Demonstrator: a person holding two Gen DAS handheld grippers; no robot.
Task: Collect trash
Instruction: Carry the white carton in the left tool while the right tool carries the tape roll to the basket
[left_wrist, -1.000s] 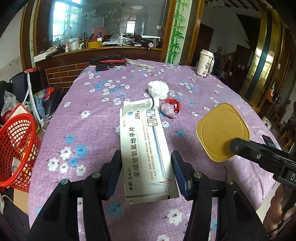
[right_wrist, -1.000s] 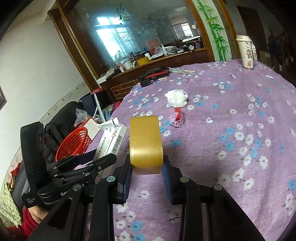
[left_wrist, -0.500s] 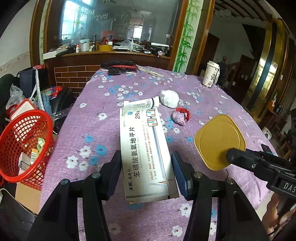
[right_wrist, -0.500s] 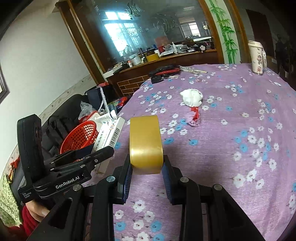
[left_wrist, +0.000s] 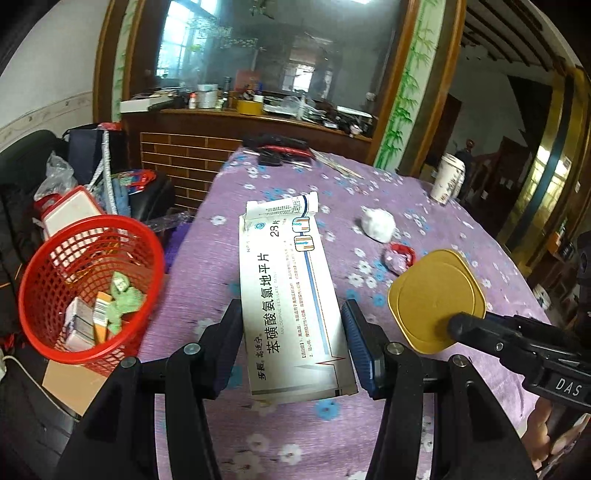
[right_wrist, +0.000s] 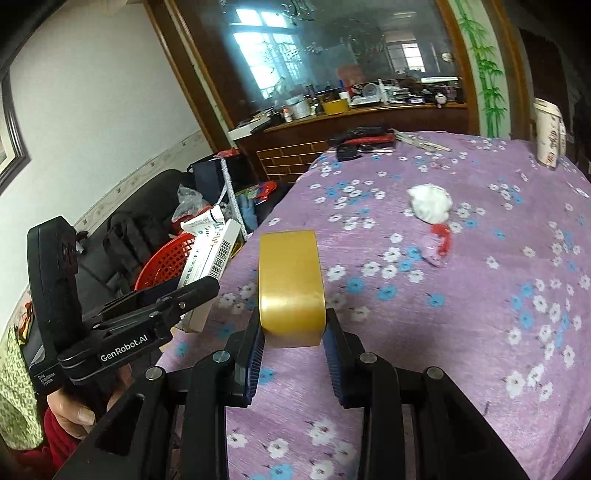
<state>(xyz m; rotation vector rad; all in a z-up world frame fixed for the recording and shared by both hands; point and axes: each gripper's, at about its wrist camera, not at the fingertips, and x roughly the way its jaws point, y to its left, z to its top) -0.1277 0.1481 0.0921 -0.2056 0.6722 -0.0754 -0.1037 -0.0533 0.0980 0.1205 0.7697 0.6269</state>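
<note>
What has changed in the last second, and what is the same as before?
Both grippers swung leftward: the red basket, earlier at the left view's edge, now sits well inside it, close to the medicine box. Nothing was taken or released. The left gripper stays shut on the box, the right gripper on the gold lid. The white wad and red-purple wrapper remain on the tablecloth.

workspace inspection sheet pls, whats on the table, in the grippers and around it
surface: purple floral tablecloth.
job's things: medicine box in left gripper; gold lid in right gripper; white wad and red-purple wrapper on the cloth.
clutter: paper cup, dark tools at far edge.
grippers: both shut on loads.
cables: nothing seen.
surroundings: red basket with trash beside table; cluttered counter behind.
</note>
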